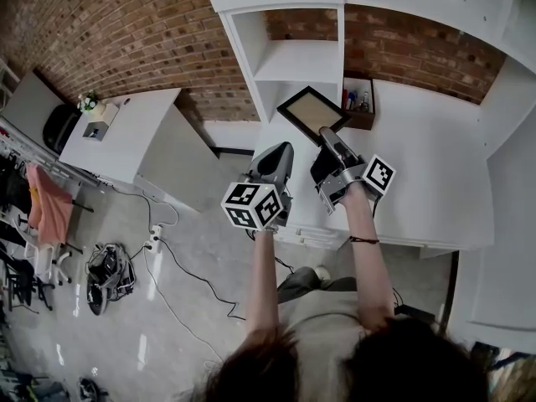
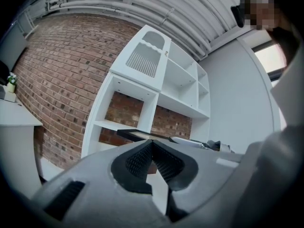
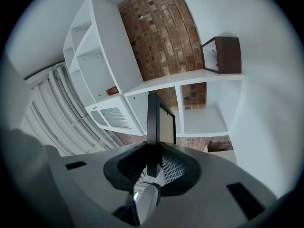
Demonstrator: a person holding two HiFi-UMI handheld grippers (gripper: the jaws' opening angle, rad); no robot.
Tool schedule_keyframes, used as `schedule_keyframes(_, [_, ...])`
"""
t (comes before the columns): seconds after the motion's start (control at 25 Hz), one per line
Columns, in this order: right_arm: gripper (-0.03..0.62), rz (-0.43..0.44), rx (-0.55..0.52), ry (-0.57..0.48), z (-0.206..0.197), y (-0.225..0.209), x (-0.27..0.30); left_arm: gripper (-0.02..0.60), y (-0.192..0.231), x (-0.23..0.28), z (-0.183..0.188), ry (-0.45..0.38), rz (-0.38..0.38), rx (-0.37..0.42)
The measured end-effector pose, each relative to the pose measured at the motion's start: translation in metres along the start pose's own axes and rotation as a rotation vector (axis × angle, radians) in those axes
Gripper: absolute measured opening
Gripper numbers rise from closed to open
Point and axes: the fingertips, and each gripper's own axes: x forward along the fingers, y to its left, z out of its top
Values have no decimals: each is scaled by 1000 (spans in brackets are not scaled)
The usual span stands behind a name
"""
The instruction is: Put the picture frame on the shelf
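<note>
The picture frame, black with a tan inside, hangs above the white desk, in front of the lower cubby of the white shelf unit. My right gripper is shut on its near edge. In the right gripper view the frame stands edge-on between the pads, with the shelf unit behind it. My left gripper hovers just left of the frame, shut and empty. In the left gripper view its pads meet at the tip, and the frame shows beyond them.
A brown open box with small bottles stands on the desk against the brick wall, right of the cubby. A low white table with small items is at the left. Cables and bags lie on the floor.
</note>
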Motion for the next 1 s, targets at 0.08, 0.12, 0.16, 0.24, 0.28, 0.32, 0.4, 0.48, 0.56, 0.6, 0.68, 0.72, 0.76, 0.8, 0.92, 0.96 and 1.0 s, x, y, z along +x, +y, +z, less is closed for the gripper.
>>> schedule_keyframes(0.08, [75,7,5,3,-3,-1,1,11,4,0,0,-1,2,-5])
schedule_keyframes(0.12, [75,6,6,6,-4,-1,2,11,5,0,-1,-2,4,-9])
schedule_keyframes(0.16, [74,4,4,8,-5,-1,2,11,6,1,-1,-3,3,-11])
schedule_keyframes(0.24, [75,8,0,4,-2,0,3,11,5,7,0,-1,-6,-8])
schedule_keyframes(0.28, [75,12,-2,0,0,1,4,11,5,10,1,1,-14,-5])
schedule_keyframes(0.32, [75,16,-5,-5,2,1,6,11,5,14,2,3,-21,-4])
schedule_keyframes(0.4, [75,19,-11,-10,6,1,10,11,6,21,4,3,-33,-6])
schedule_keyframes(0.48, [74,20,-11,-18,12,1,15,11,9,29,6,3,-43,-8])
schedule_keyframes(0.56, [75,22,-9,-28,17,0,19,11,10,36,7,10,-60,-7])
schedule_keyframes(0.6, [75,23,-12,-34,19,0,21,11,11,39,7,15,-68,-5])
schedule_keyframes(0.68, [75,27,-16,-43,22,-1,27,11,16,44,9,21,-80,-4])
schedule_keyframes(0.72, [74,32,-14,-47,23,-2,31,11,19,46,11,20,-82,-4])
schedule_keyframes(0.76, [75,35,-12,-52,25,-3,34,11,22,49,13,19,-85,-4])
schedule_keyframes(0.8, [75,38,-11,-56,27,-5,38,11,26,53,13,18,-87,-4])
schedule_keyframes(0.92, [75,41,-9,-68,32,-11,47,11,36,62,12,25,-94,-4])
schedule_keyframes(0.96, [75,43,-9,-71,33,-12,51,11,39,65,12,28,-96,-5])
schedule_keyframes(1.0, [74,44,-10,-74,34,-12,55,11,42,68,13,30,-99,-6])
